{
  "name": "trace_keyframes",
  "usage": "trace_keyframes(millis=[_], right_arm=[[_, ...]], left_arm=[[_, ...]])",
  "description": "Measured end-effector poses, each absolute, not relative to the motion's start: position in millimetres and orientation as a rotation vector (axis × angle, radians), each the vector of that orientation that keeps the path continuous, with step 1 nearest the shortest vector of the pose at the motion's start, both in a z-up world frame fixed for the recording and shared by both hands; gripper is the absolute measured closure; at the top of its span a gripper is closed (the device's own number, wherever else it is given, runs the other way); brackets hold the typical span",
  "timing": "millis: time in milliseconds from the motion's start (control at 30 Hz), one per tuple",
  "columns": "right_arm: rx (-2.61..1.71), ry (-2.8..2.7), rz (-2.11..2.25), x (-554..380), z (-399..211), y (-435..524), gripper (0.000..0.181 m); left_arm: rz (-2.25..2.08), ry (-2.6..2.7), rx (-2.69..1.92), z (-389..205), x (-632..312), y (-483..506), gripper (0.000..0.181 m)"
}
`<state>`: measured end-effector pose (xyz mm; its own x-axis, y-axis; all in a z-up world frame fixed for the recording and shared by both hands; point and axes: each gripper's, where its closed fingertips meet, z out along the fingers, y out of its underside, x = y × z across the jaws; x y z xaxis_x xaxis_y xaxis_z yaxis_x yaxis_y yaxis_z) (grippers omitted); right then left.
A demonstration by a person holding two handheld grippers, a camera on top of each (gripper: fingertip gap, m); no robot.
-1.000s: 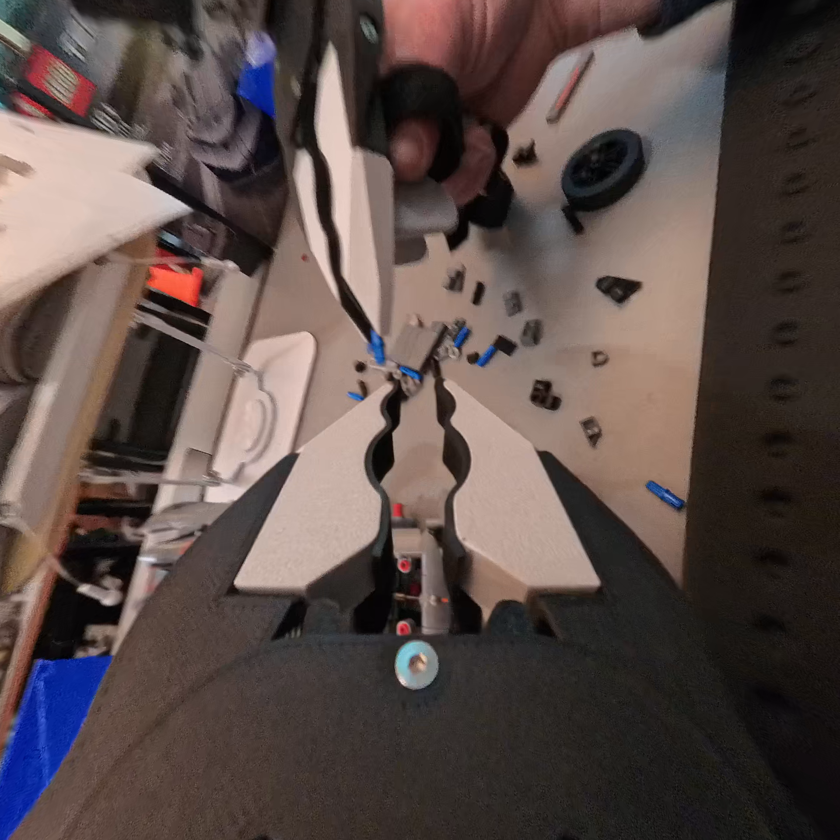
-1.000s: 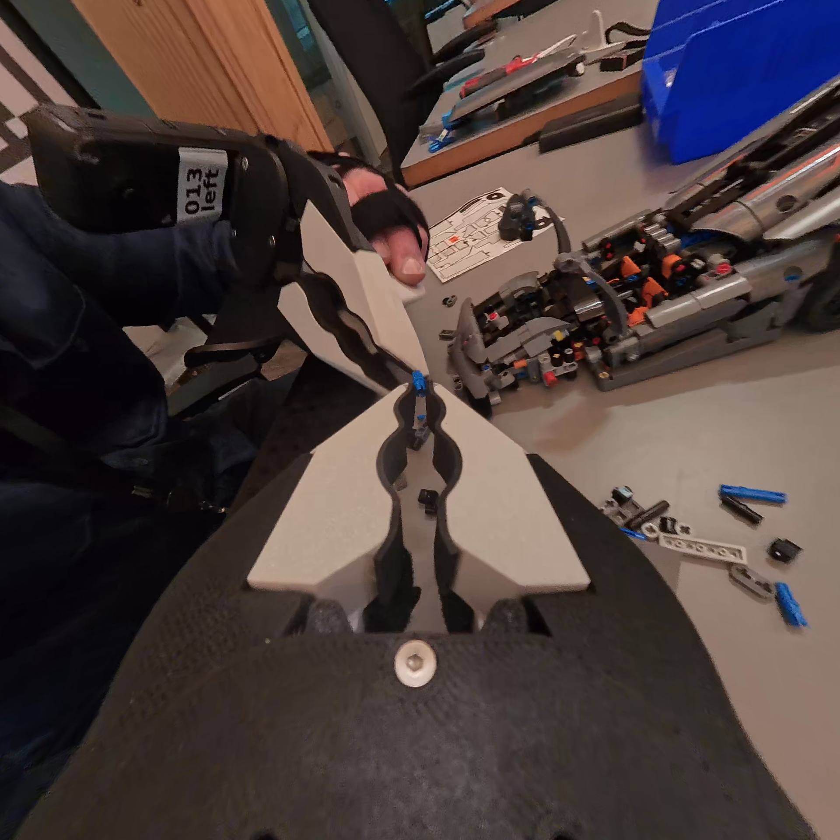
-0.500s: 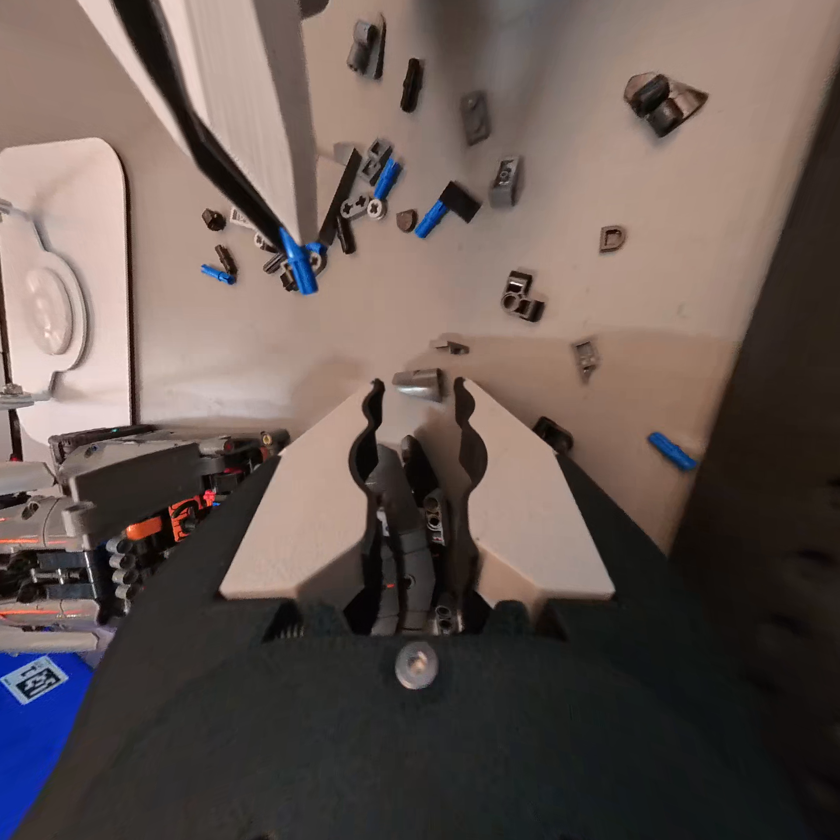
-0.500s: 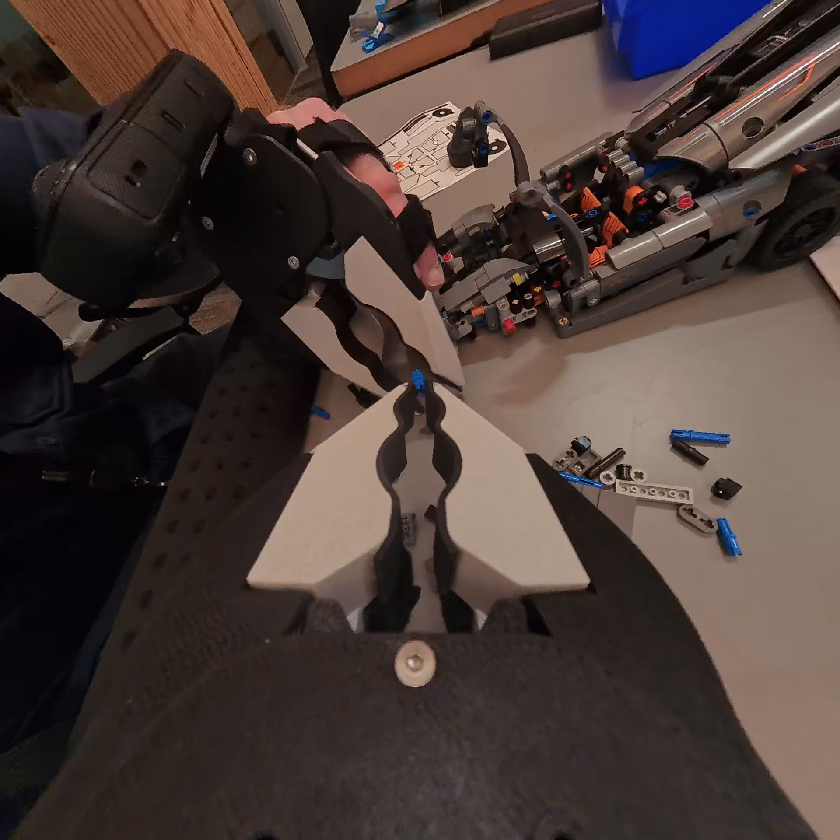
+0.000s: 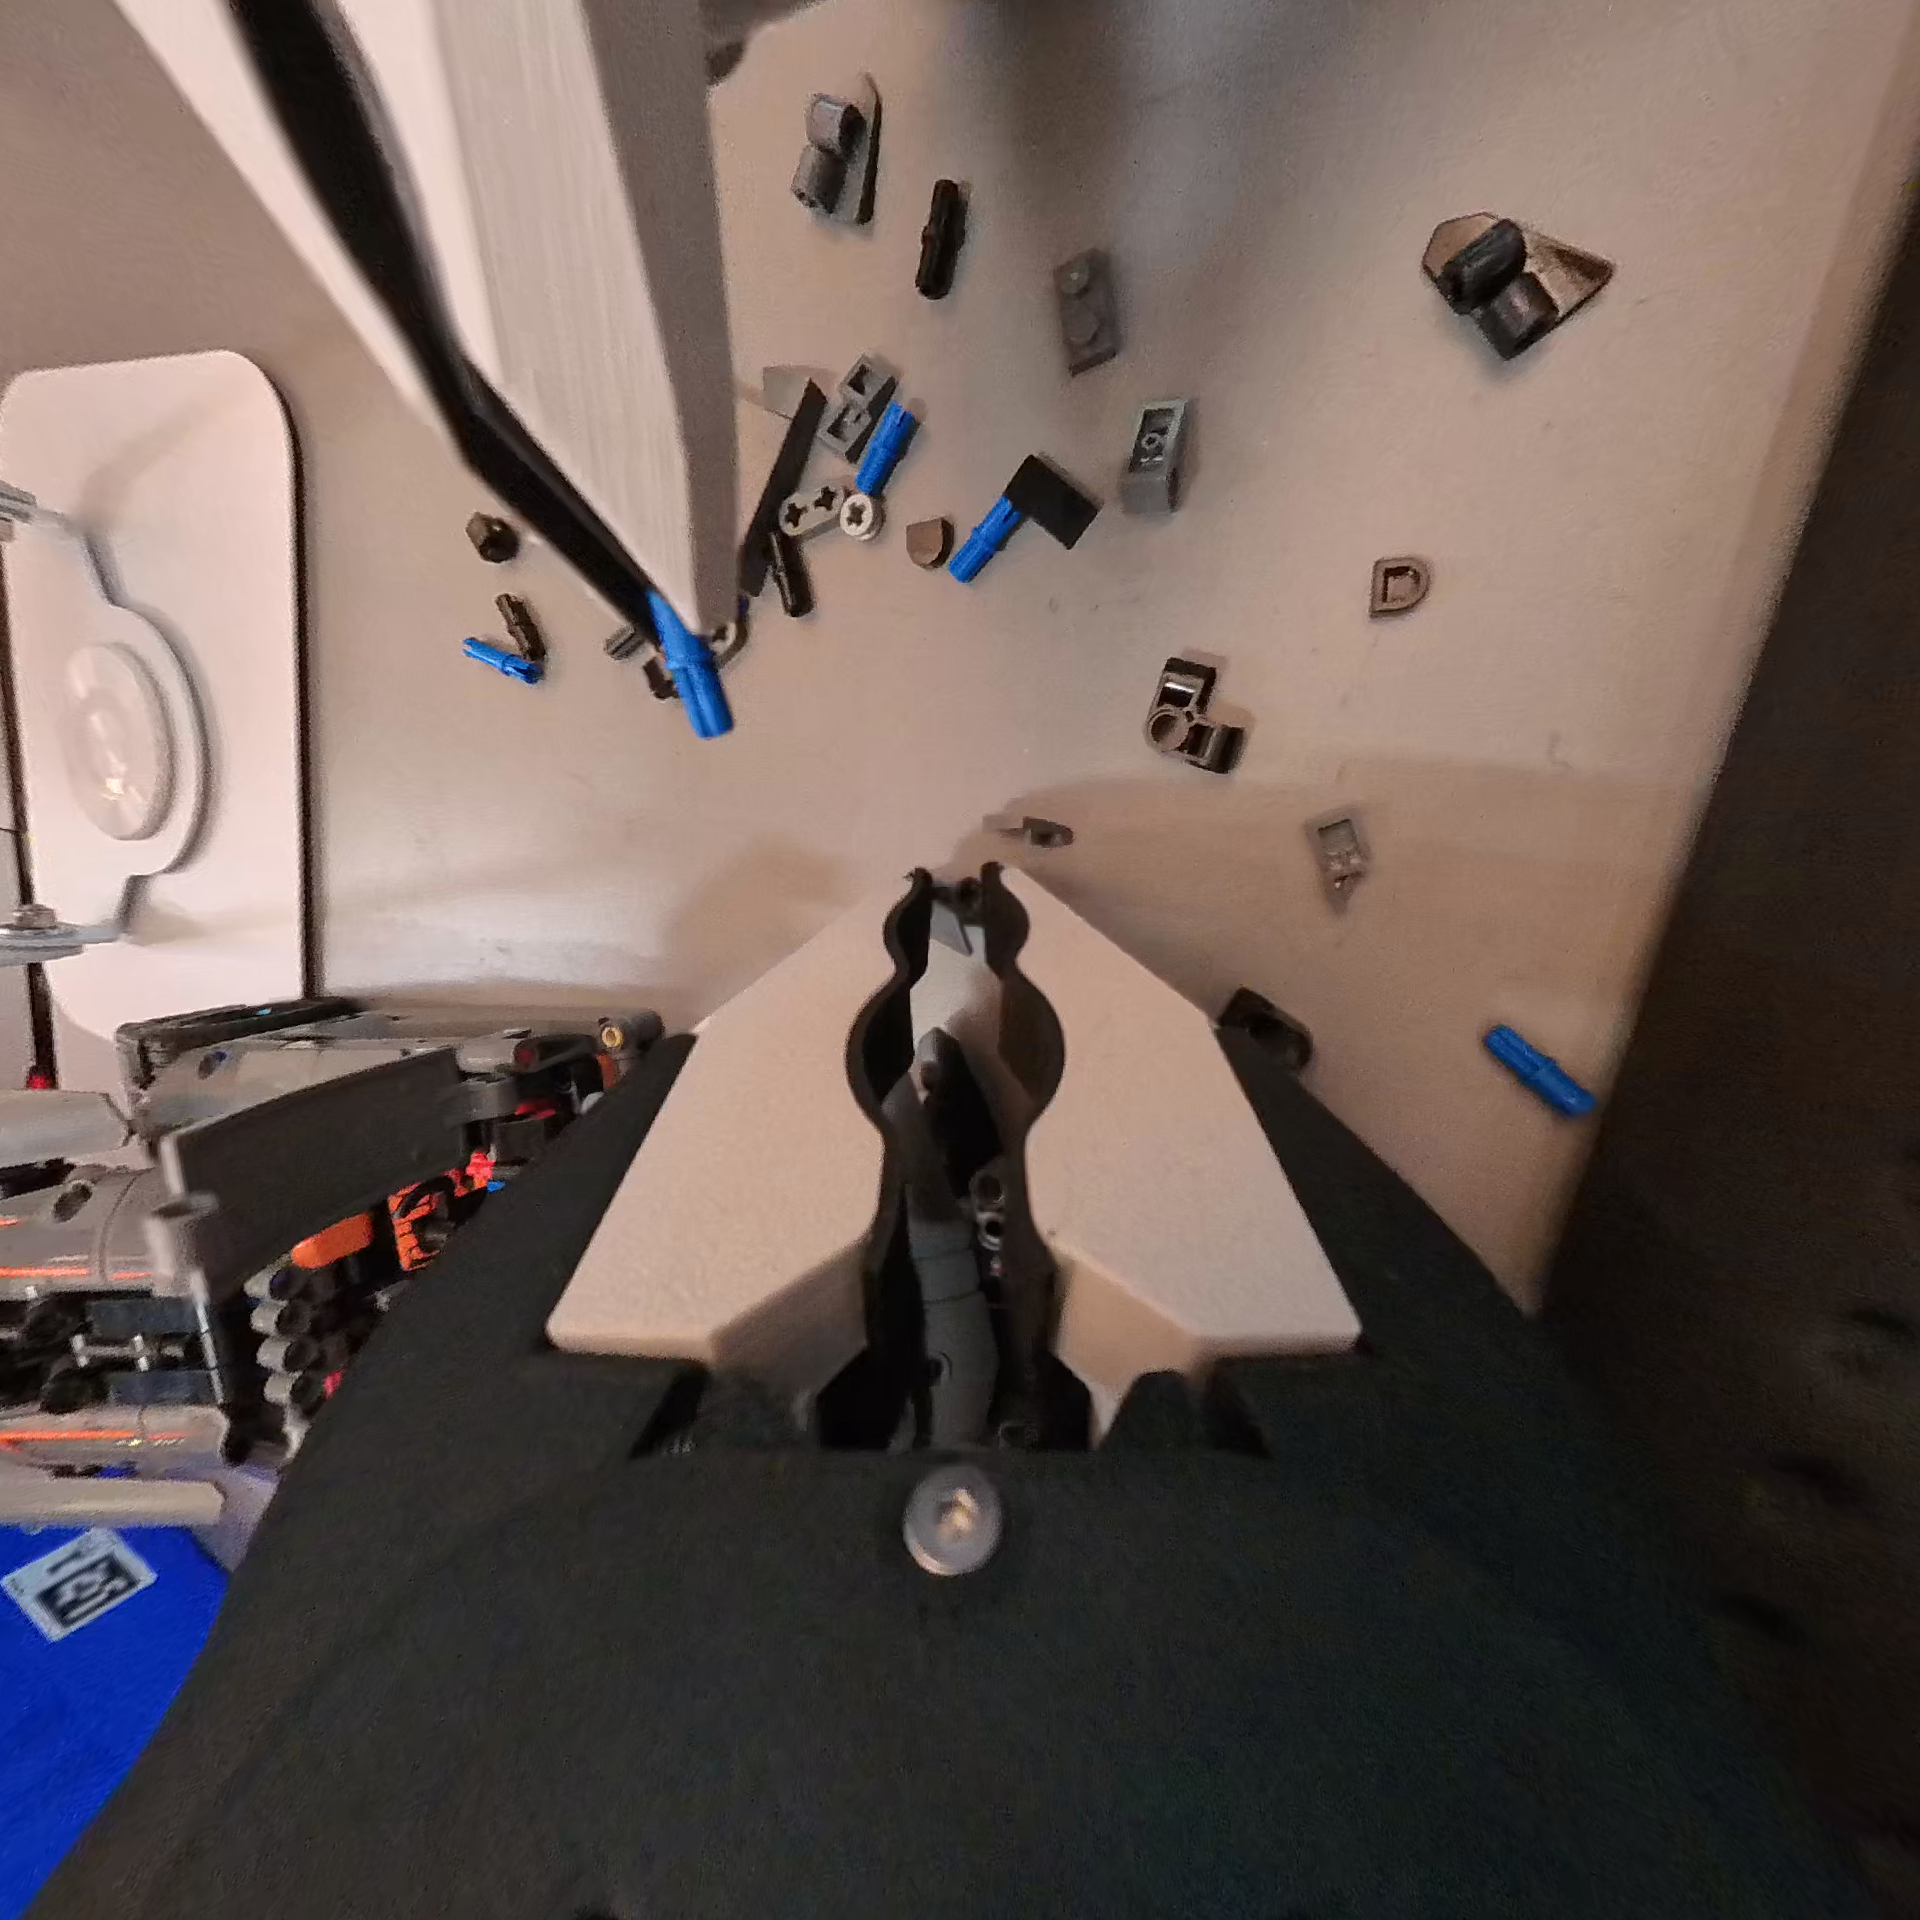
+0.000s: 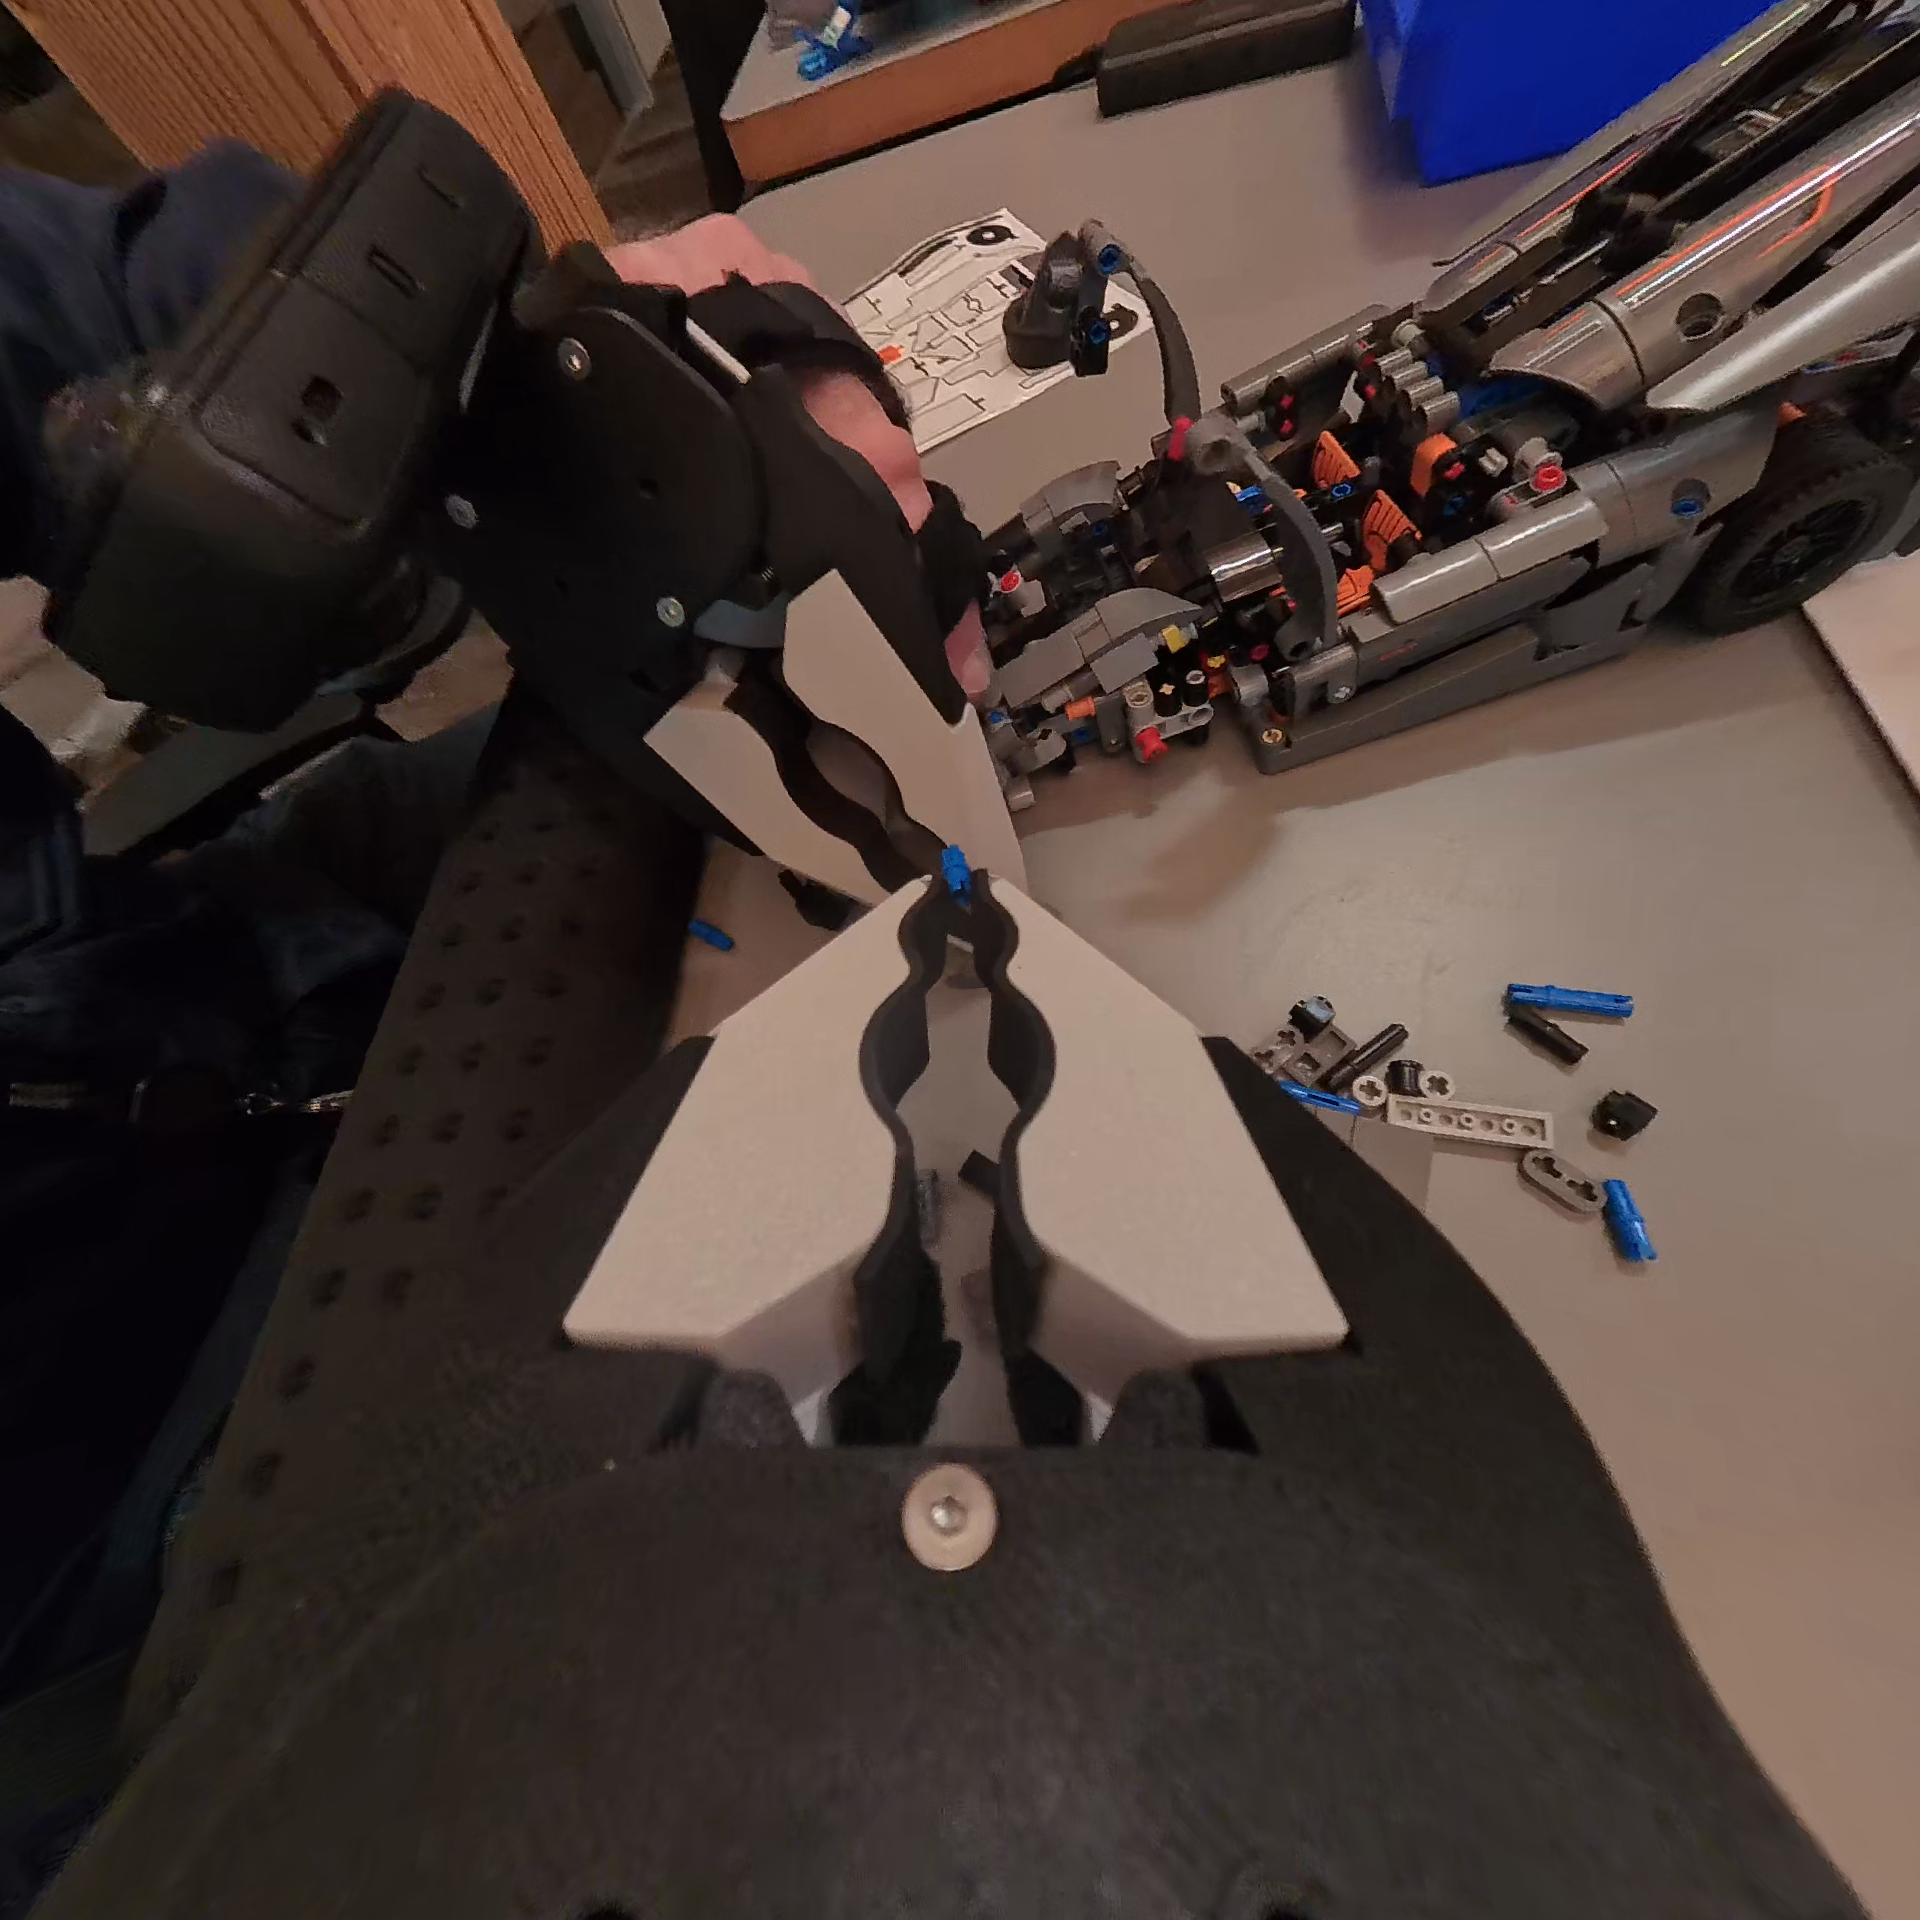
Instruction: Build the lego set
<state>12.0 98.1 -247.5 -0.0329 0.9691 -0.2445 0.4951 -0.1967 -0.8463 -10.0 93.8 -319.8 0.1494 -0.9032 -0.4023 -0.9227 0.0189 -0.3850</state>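
My left gripper [image 5: 951,883] points down at the table and is shut on a small grey lego piece [image 5: 948,925]. It also shows in the right wrist view [image 6: 920,847], held by a hand, just past my right gripper's tips. My right gripper [image 6: 951,896] is shut on a blue pin [image 6: 954,871]. In the left wrist view it [image 5: 686,623] hangs above the loose pieces with the blue pin [image 5: 694,675] sticking out. The part-built grey, black and orange lego car [image 6: 1455,540] stands on the table and shows at the left of the left wrist view [image 5: 260,1174].
Several loose black, grey and blue pieces [image 5: 1039,499] lie scattered on the table [image 6: 1351,883], with another cluster [image 6: 1455,1117] to my right. A black perforated board [image 6: 468,1039] lies along the table's near edge. A white tray [image 5: 156,675], a printed sheet [image 6: 966,312] and a blue bin [image 6: 1558,83] lie farther off. About 8 cm separates my left fingertips from my right.
My left gripper has swung down from facing the right gripper to the table and has closed on the small grey piece. My right gripper still holds the blue pin.
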Motion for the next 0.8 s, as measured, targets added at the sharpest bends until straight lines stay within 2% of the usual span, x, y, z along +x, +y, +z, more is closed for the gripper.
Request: trace_keyframes(millis=[333,467,800], right_arm=[[-1.732,-1.610,0.976,12,-258,100,0.179],[-1.702,-1.639,0.881,11,-259,100,0.179],[-1.621,-1.675,0.843,8,-252,94,0.179]], left_arm=[[-0.028,1.642,-1.813,-298,-9,98,0.177],[-0.121,1.568,-1.734,-273,-3,97,0.178],[-0.229,1.565,-1.630,-255,5,88,0.178]])
